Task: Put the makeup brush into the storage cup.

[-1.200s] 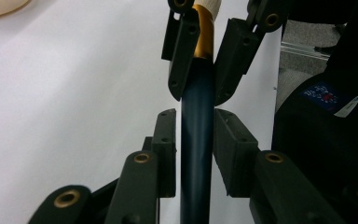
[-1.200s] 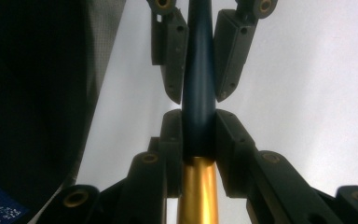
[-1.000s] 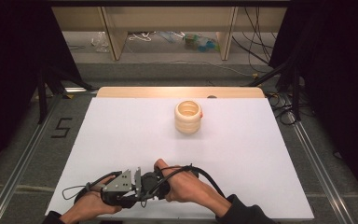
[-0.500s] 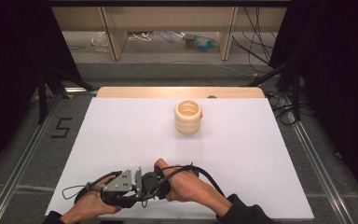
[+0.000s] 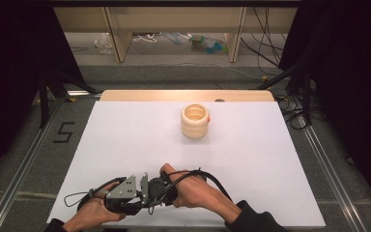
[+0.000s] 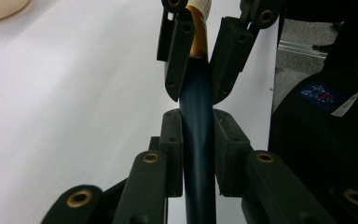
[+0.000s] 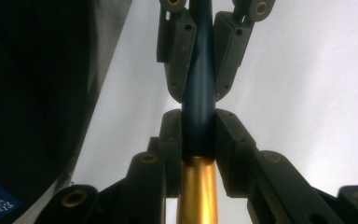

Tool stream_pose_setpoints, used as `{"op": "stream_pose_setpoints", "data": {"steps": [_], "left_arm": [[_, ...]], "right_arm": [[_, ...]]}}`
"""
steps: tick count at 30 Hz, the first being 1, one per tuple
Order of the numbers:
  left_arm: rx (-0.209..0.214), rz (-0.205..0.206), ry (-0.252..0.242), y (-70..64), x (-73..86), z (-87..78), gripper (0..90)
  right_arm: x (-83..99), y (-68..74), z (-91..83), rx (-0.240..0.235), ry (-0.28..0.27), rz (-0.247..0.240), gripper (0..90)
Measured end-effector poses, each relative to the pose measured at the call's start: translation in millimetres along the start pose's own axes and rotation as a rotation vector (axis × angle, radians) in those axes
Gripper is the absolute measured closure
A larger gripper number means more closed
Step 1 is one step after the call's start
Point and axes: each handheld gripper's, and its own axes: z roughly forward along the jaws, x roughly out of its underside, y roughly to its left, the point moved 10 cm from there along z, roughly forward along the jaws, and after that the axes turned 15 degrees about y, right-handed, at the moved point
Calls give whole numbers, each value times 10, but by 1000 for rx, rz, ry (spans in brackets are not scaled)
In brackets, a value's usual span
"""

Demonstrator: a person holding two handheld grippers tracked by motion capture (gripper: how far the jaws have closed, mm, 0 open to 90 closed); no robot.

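1. Plainly held between both tools: a slim dark-blue brush handle [image 6: 196, 135] with a gold ferrule [image 6: 196, 37], low over the near edge of the white table [image 5: 125, 140].
2. Left gripper [image 6: 196, 135] clamped on the blue shaft, jaws pressed to both sides.
3. Right gripper [image 7: 198, 135] clamped on the same shaft at the blue-gold junction, facing the left one head-on.
4. Long axis running straight from one gripper to the other, roughly across the table's near edge.
5. Gold end toward the right hand [image 5: 193, 191], blue end toward the left hand [image 5: 94, 212].
6. Ridged cream cup [image 5: 194, 121] well apart, farther up the table, upright, mouth open; right hand somewhat nearer to it.
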Motion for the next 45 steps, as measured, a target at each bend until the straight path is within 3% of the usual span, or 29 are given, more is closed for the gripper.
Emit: {"op": "stream_pose_setpoints", "data": {"steps": [5,8,12,14,16,17,20,21,23,26,30,34,37,41,45], "left_arm": [[-8,-5,-3,15,3,-9,760],[-21,-7,-1,37,6,-11,760],[-22,-12,-8,59,1,-34,760],[-28,-39,-26,81,-9,-52,760],[-39,-49,-24,119,0,-78,760],[-39,-68,-52,126,-21,-82,760],[-47,-94,-61,172,-24,-126,759],[-57,-103,-67,190,-25,-139,760],[-62,-108,-73,219,-22,-156,759],[-88,-144,-86,272,-28,-184,759],[-101,-179,-112,326,-47,-211,759],[-124,-199,-126,384,-62,-240,759],[-125,-230,-152,414,-80,-262,760],[-137,-259,-183,445,-103,-297,759],[-147,-253,-192,453,-124,-306,759]], "right_arm": [[5,-11,-15,14,-7,-25,658],[-10,-14,-38,19,-40,-20,618],[45,-72,-143,63,-37,28,535],[79,-77,-215,69,-48,86,491],[96,-113,-293,74,-104,148,417],[114,-150,-340,88,-132,186,390],[202,-273,-479,119,-241,323,331],[229,-326,-521,140,-294,348,306],[347,-392,-580,147,-365,464,280],[587,-420,-585,144,-424,604,267],[875,-357,-530,105,-502,756,231],[1054,-272,-406,59,-541,858,220],[1063,-245,-328,20,-604,909,213],[958,-233,-250,-44,-675,946,186],[823,-215,-183,-96,-732,959,167]]}}
